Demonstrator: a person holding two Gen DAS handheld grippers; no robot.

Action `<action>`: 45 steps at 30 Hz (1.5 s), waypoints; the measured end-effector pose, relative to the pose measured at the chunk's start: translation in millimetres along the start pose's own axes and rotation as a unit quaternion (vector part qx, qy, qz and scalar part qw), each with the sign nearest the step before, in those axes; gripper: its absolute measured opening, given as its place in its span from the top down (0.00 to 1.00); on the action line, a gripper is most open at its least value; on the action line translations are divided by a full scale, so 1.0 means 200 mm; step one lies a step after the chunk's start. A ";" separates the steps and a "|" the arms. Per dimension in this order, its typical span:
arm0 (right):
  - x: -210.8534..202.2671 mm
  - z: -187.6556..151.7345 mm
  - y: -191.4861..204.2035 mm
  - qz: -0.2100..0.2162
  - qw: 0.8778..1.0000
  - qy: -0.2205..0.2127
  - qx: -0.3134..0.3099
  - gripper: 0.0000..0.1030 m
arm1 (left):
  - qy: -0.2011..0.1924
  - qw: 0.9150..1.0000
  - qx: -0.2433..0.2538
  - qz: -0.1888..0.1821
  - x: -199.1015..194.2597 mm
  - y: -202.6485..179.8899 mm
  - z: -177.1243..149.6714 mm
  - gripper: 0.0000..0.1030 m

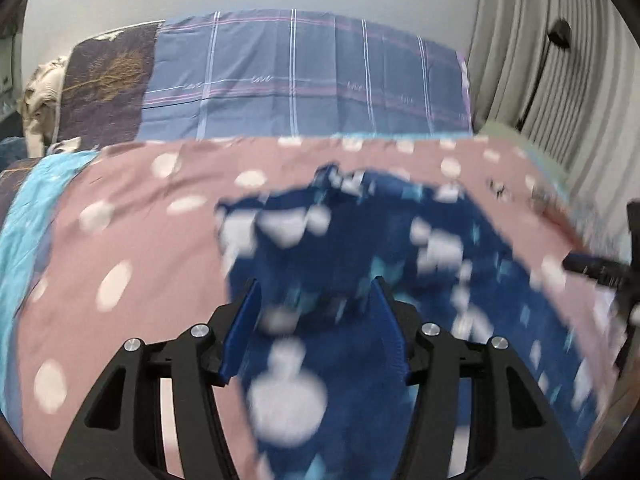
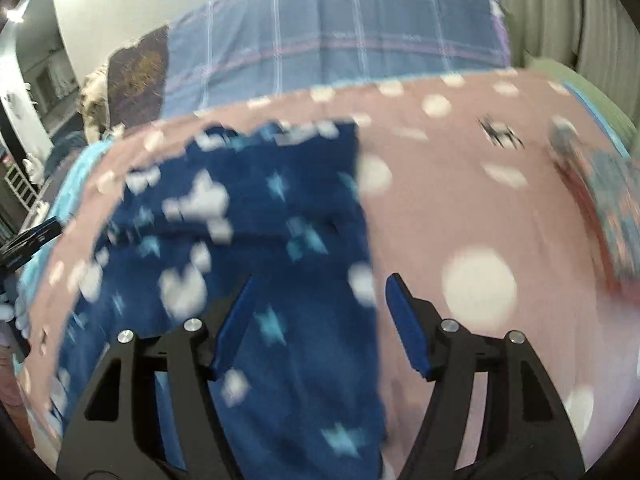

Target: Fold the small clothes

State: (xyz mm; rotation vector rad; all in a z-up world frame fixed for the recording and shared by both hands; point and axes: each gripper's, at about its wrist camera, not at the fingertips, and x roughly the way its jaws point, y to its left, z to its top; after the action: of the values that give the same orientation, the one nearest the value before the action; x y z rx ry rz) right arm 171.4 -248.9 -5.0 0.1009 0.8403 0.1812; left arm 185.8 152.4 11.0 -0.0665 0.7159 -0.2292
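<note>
A small dark blue garment (image 1: 360, 248) with white clouds and pale blue stars lies spread on a pink bedsheet with white dots (image 1: 132, 216). My left gripper (image 1: 316, 284) is open, its blue pads (image 1: 246, 320) low over the garment's near part. In the right wrist view the garment (image 2: 248, 224) fills the left half, and my right gripper (image 2: 320, 284) is open over its right edge. The right pad (image 2: 404, 320) is over the pink sheet (image 2: 480, 184). Both views are blurred.
A blue plaid pillow (image 1: 304, 76) and a dark patterned pillow (image 1: 108, 84) lie at the bed's far side against a white wall. Grey curtains (image 1: 532, 40) hang on the right. A folded patterned cloth (image 2: 608, 200) lies at the sheet's right edge.
</note>
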 end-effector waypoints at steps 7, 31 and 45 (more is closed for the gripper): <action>0.43 0.50 0.01 0.056 0.996 0.013 0.062 0.34 | 0.045 0.998 -0.047 -0.025 0.66 -0.03 0.39 0.37; 1.08 0.73 0.10 0.026 0.999 0.013 0.042 0.95 | 0.092 0.993 0.020 0.068 1.08 0.00 0.48 0.83; 1.14 0.64 0.31 -0.008 0.999 0.021 -0.042 0.76 | 0.080 0.995 0.050 0.016 1.11 -0.12 0.39 0.65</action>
State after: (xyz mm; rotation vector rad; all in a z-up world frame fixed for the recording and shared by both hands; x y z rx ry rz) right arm 408.2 -144.8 -77.4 0.0111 0.8731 0.2040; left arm 393.9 76.2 -69.7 0.0583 0.8632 -0.2418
